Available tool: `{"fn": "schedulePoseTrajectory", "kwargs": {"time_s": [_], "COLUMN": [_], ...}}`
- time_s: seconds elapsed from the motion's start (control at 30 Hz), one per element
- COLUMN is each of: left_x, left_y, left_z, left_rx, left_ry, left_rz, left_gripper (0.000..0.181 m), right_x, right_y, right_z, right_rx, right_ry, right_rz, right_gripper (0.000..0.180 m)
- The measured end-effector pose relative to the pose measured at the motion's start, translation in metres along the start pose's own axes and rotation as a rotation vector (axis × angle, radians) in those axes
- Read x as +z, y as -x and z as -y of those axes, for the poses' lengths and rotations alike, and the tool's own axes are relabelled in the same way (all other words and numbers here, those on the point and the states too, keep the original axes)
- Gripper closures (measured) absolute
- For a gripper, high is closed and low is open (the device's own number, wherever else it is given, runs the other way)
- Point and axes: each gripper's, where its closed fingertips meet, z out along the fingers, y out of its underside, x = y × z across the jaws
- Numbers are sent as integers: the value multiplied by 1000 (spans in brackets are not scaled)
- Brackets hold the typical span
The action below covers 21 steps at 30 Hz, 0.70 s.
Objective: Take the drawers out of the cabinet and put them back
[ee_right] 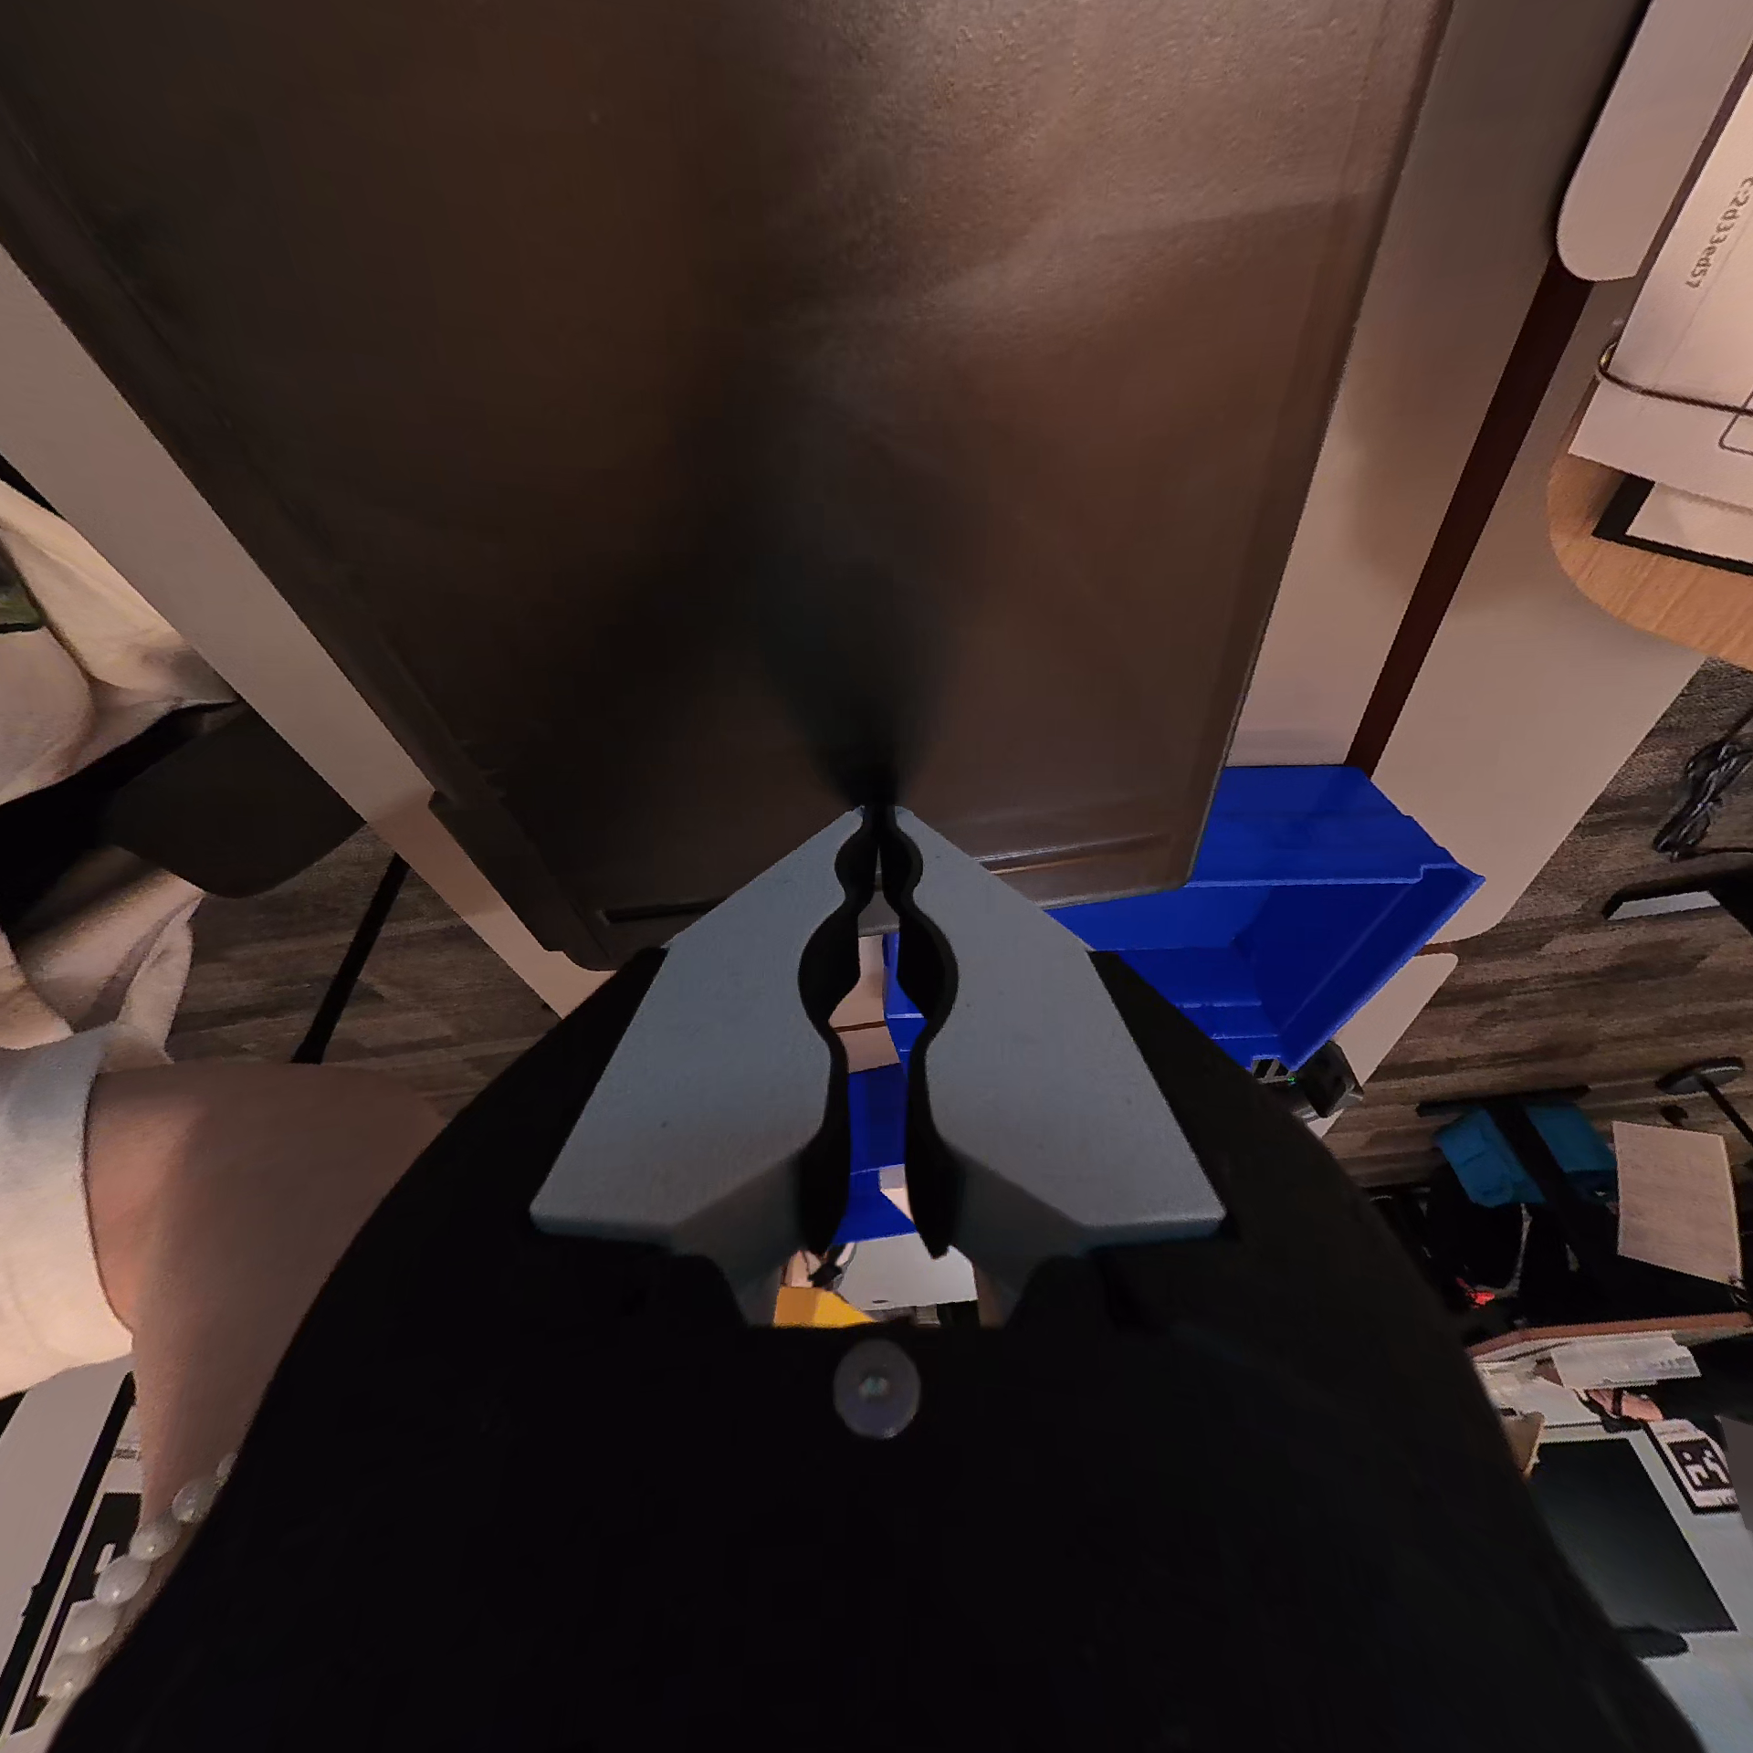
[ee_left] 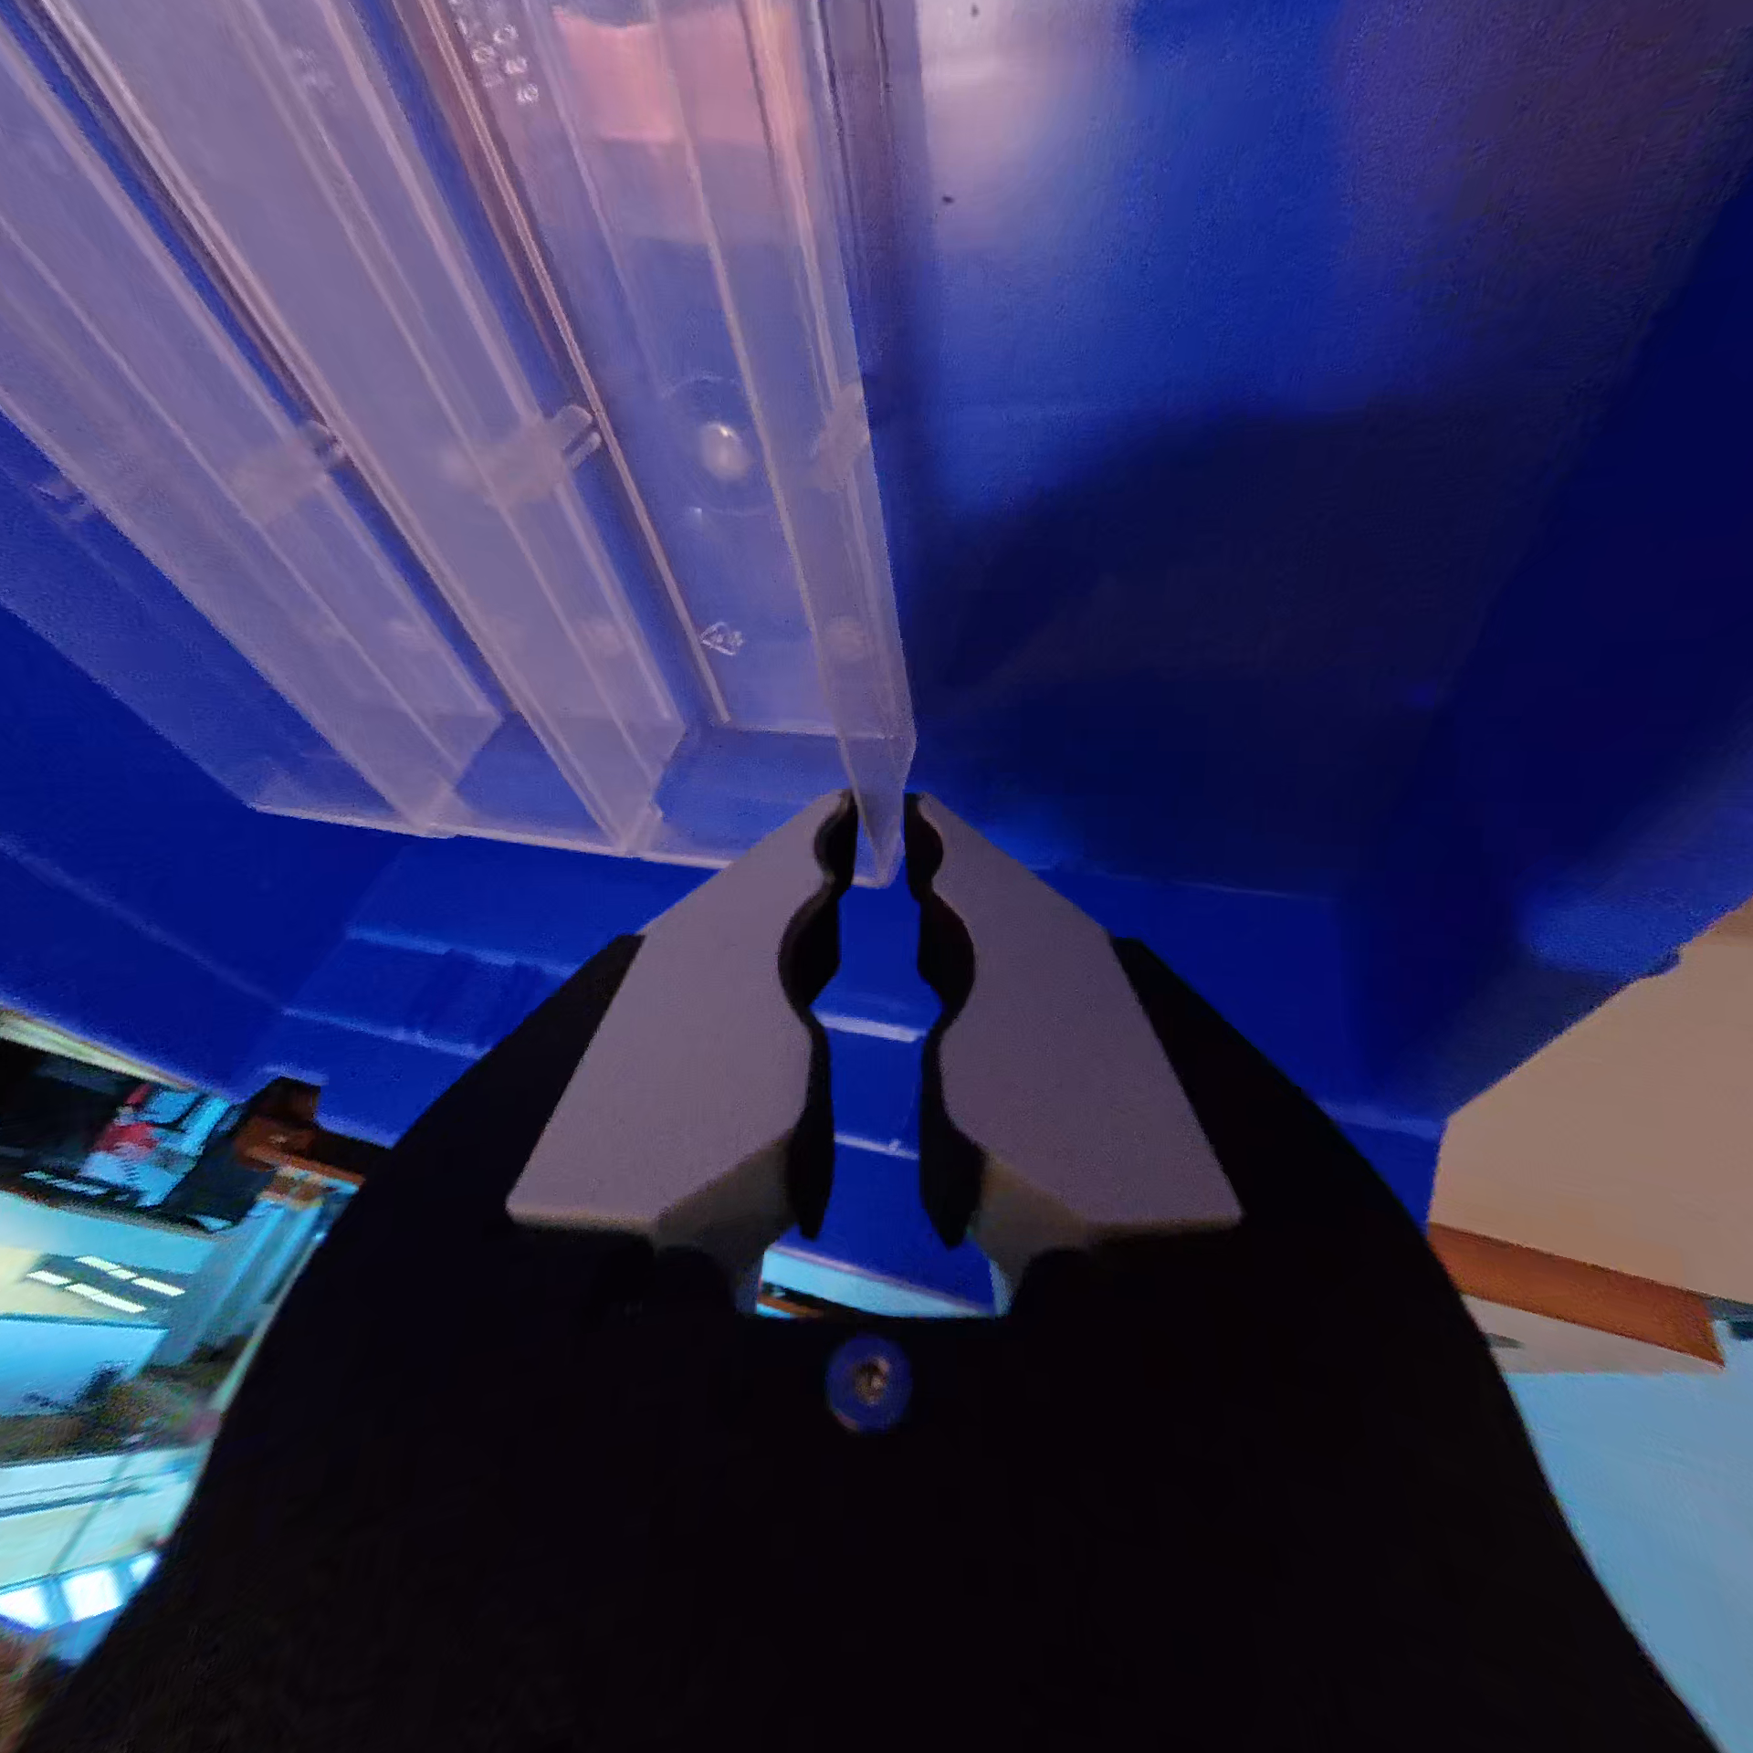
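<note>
Now both drawers are out, one per gripper.
Left gripper (ee_left: 880,839) jaws pinch the clear drawer (ee_left: 607,455), stretching straight ahead; right gripper (ee_right: 880,844) clamps the dark drawer (ee_right: 759,379) likewise.

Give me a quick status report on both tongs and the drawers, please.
Left tongs pinched on clear drawer edge, over blue bin. Right tongs shut on dark panel edge. Nothing blocking in view.
</note>
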Motion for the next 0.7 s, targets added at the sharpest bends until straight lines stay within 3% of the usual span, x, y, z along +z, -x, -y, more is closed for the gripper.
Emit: {"fn": "schedulePoseTrajectory", "kwargs": {"time_s": [0.3, 0.57, 0.7], "left_x": [-24, -106, -159], "left_y": [-17, -47, -85], "left_z": [-1, -12, 1], "left_rx": [-228, -623, -801], "left_ry": [28, 118, 71], "left_rz": [-146, -278, -451], "left_gripper": [181, 181, 181], "right_x": [0, 0, 0], "right_y": [0, 0, 1], "right_z": [0, 0, 0], "right_rx": [1, 14, 29], "right_ry": [10, -25, -18], "right_rz": [12, 59, 83], "right_gripper": [180, 180, 180]}}
